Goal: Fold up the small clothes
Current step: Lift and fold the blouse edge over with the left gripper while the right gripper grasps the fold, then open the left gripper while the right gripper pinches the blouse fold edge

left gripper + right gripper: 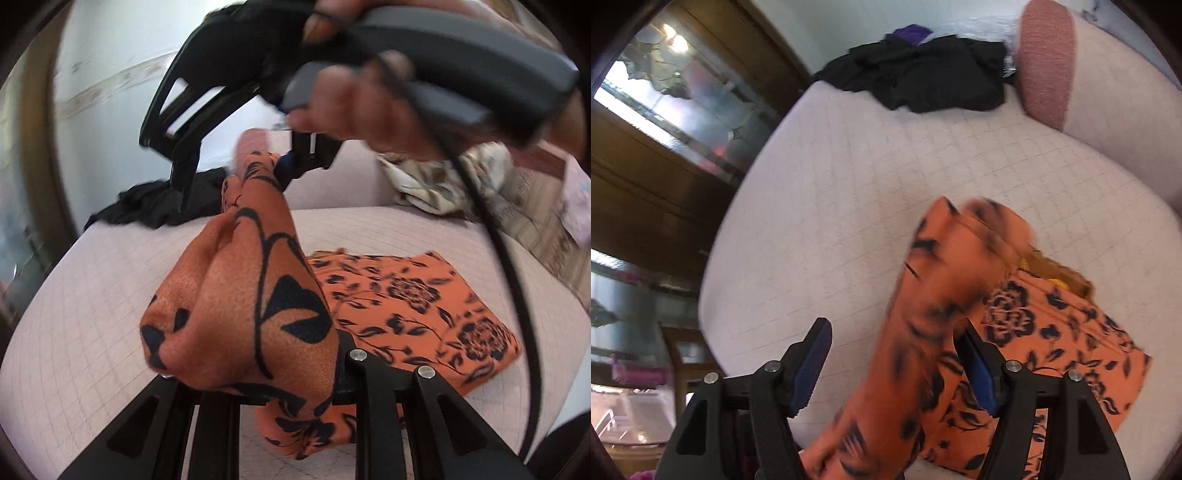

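An orange garment with black flowers (424,306) lies partly folded on the pale quilted bed (92,295). One end of it rises as a bunched strip (240,295). My left gripper (258,354) is shut on that strip, and the fabric drapes over its fingers and hides the tips. A hand holds my right gripper (232,188) above the strip's far end. In the right wrist view the right gripper (894,328) stands open, with the blurred strip (931,314) passing between its jaws and lying against the right pad only. The folded part (1071,332) lies beneath.
A heap of black clothes (923,74) lies at the bed's far edge, with a purple item (912,31) behind it. A pink pillow (1049,66) leans there. A wooden glass-fronted cabinet (665,110) stands beside the bed. A leaf-patterned cloth (443,184) is at the right.
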`<state>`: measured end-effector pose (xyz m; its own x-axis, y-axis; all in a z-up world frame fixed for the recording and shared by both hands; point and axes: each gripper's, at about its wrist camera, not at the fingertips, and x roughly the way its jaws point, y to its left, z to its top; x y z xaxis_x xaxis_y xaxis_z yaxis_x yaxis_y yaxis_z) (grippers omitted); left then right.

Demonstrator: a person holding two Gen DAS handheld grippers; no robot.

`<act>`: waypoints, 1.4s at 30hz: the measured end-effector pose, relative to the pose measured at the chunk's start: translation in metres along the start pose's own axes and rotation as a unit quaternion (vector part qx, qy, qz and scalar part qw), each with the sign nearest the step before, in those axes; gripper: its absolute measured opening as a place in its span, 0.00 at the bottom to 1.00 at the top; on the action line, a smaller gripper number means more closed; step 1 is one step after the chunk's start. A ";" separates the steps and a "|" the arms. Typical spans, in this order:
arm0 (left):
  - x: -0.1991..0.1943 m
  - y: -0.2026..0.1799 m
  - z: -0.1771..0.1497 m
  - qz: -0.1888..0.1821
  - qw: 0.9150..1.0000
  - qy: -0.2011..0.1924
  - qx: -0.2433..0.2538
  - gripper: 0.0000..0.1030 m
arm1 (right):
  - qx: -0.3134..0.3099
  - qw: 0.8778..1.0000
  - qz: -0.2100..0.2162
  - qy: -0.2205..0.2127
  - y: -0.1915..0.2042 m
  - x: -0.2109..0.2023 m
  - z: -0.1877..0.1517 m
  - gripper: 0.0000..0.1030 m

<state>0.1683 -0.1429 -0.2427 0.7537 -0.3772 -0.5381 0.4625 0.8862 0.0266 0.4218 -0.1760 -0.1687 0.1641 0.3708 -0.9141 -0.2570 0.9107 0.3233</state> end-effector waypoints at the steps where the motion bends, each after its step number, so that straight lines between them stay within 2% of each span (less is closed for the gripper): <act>1: 0.000 -0.005 -0.001 -0.006 1.000 -0.002 0.010 0.20 | 0.008 1.000 -0.008 -0.011 -0.007 -0.002 -0.003 0.69; 2: 0.000 -0.009 -0.002 -0.015 1.000 -0.004 0.020 0.20 | 0.017 0.999 -0.019 -0.025 -0.015 -0.006 -0.006 0.60; 3: 0.001 -0.011 -0.002 -0.022 0.999 -0.004 0.022 0.20 | 0.016 0.999 -0.028 -0.032 -0.022 -0.008 -0.010 0.36; 4: 0.003 -0.013 -0.003 -0.036 0.999 -0.001 0.024 0.20 | 0.012 0.998 -0.041 -0.037 -0.030 -0.011 -0.014 0.26; 6: 0.007 -0.018 -0.002 -0.060 0.998 0.004 0.026 0.20 | 0.019 0.997 -0.057 -0.053 -0.051 -0.019 -0.025 0.17; 9: 0.011 -0.027 0.002 -0.101 0.994 0.012 0.028 0.20 | 0.045 0.995 -0.052 -0.077 -0.088 -0.031 -0.045 0.15; 13: 0.017 -0.058 0.013 -0.127 0.990 0.013 0.052 0.20 | 0.068 0.991 -0.034 -0.111 -0.136 -0.045 -0.071 0.15; 16: 0.030 -0.083 0.019 -0.148 0.987 0.032 0.054 0.20 | 0.078 0.989 -0.027 -0.125 -0.171 -0.051 -0.086 0.15; 19: 0.042 -0.118 0.024 -0.151 0.984 0.045 0.082 0.20 | 0.093 0.987 -0.026 -0.129 -0.204 -0.048 -0.095 0.15; 23: 0.054 -0.153 0.024 -0.152 0.980 0.062 0.111 0.21 | 0.138 0.982 0.000 -0.132 -0.260 -0.038 -0.112 0.15; 26: 0.063 -0.171 0.016 -0.151 0.975 0.092 0.137 0.26 | 0.161 0.978 0.018 -0.129 -0.287 -0.024 -0.124 0.15; 29: 0.059 -0.182 0.011 -0.168 0.966 0.106 0.167 0.41 | 0.193 0.973 0.041 -0.117 -0.316 -0.004 -0.137 0.15; 31: 0.044 -0.177 0.011 -0.181 0.962 0.098 0.182 0.60 | 0.221 0.967 0.065 -0.112 -0.330 0.005 -0.146 0.25; 32: 0.031 -0.171 0.013 -0.189 0.960 0.088 0.190 0.64 | 0.236 0.962 0.073 -0.116 -0.336 0.007 -0.151 0.37; 33: 0.021 -0.164 0.014 -0.197 0.957 0.080 0.195 0.69 | 0.251 0.956 0.082 -0.126 -0.341 0.004 -0.156 0.38; 34: 0.012 -0.155 0.016 -0.207 0.955 0.071 0.200 0.69 | 0.260 0.952 0.087 -0.135 -0.343 0.000 -0.161 0.39; 35: 0.003 -0.145 0.018 -0.211 0.955 0.061 0.201 0.69 | 0.266 0.951 0.070 -0.144 -0.342 -0.010 -0.166 0.48; 37: -0.007 -0.117 0.029 -0.204 0.960 0.044 0.185 0.73 | 0.268 0.950 0.028 -0.160 -0.339 -0.028 -0.177 0.50; 39: -0.008 -0.086 0.043 -0.180 0.971 0.036 0.151 0.77 | 0.254 0.951 0.006 -0.176 -0.324 -0.052 -0.185 0.50; 42: 0.015 -0.033 0.056 -0.135 0.986 0.055 0.078 0.77 | 0.203 0.959 -0.007 -0.200 -0.283 -0.084 -0.198 0.50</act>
<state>0.1899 -0.1929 -0.2047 0.5414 -0.5552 -0.6313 0.7128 0.7014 -0.0056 0.2923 -0.5015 -0.2318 0.5377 0.3235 -0.7786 0.1260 0.8823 0.4536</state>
